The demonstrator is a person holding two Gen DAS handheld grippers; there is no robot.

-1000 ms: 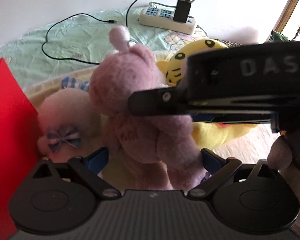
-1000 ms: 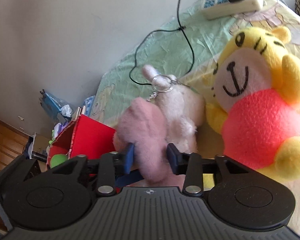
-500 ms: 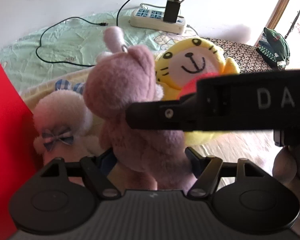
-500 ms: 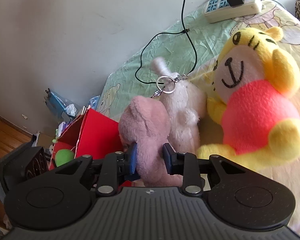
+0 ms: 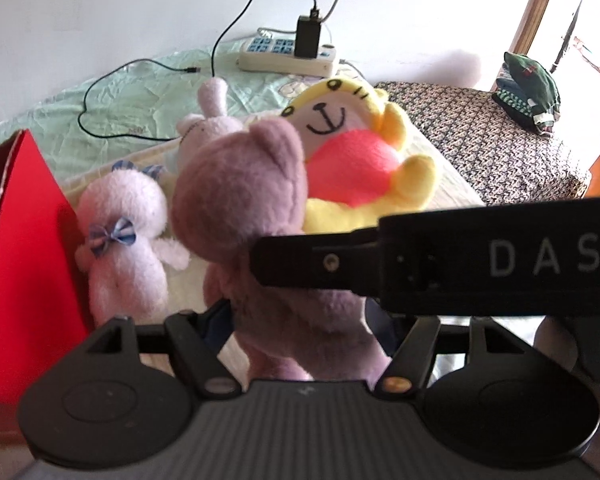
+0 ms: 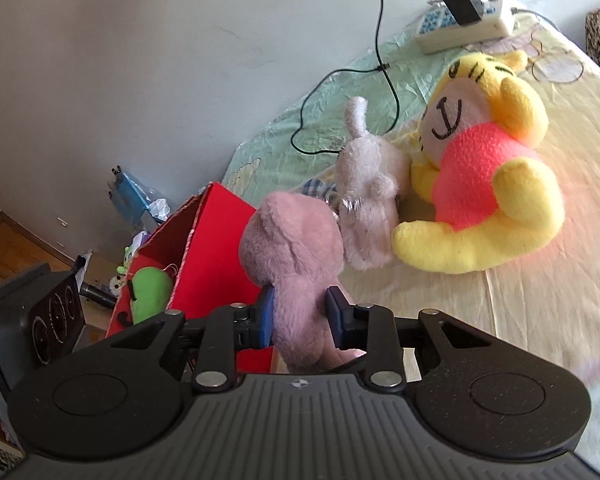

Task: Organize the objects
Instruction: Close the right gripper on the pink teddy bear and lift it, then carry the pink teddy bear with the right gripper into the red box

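**Pink bear pinched from two sides above the bed**

The right gripper (image 6: 300, 316) is clamped on the pink plush bear (image 6: 296, 256), blue pads (image 6: 266, 314) squeezing its soft body just below the head; the bear stands upright, lifted in front of the red box (image 6: 216, 248); in the left wrist view the left gripper (image 5: 304, 320) has that same bear (image 5: 252, 216) sitting between its fingers, fur bulging out to both sides, though whether those fingers press it or merely flank it I cannot tell; the right gripper's black body, lettered DAS, crosses that view from the right, its finger laid across the bear's middle. Behind the bear a pale pink rabbit with a blue checked bow (image 5: 120, 236) lies on the bedsheet (image 6: 520, 320) just beside the box wall; another pale plush (image 6: 368, 200) leans against a yellow tiger in a coral shirt (image 6: 484, 176); a green toy (image 6: 152, 292) sits inside the box; near the wall a power strip (image 5: 288, 56) rests on the sheet, a black charger plugged in and a cable (image 5: 112, 92) trailing off.
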